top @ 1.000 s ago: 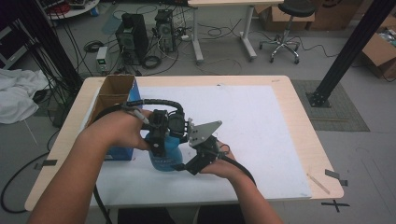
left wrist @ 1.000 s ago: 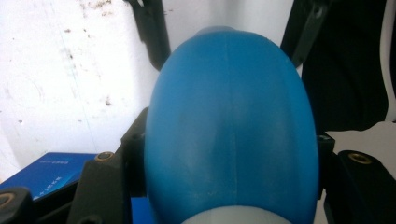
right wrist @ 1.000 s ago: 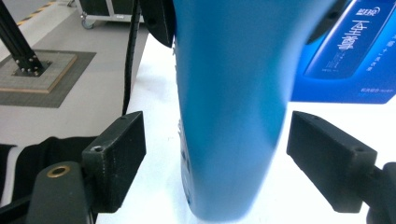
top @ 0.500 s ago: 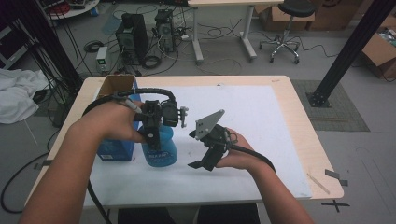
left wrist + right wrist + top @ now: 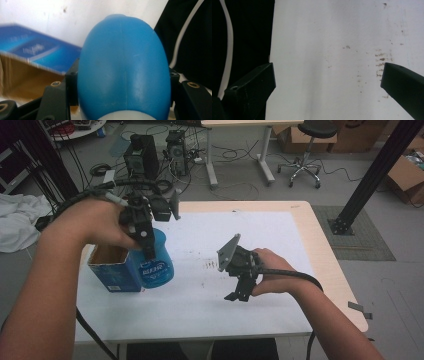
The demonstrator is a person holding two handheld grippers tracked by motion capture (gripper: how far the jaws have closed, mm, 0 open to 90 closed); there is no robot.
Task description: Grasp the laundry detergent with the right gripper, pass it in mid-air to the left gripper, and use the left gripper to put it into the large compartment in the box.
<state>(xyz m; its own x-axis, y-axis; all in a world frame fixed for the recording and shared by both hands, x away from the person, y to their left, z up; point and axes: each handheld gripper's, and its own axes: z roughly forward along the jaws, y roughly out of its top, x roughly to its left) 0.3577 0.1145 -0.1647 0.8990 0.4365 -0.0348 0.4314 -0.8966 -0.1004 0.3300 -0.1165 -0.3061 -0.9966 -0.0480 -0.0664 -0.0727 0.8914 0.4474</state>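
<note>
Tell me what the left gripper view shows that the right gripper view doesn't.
Left gripper view: a blue bottle clamped between that gripper's black jaws, and behind it an open blue cardboard box, blurred. Right gripper view: the right gripper with its jaws wide apart, having just been opening, nothing between them, and brownish scuff marks on the cover. Both share the white table cover and a dark garment with a white stripe at one edge.
</note>
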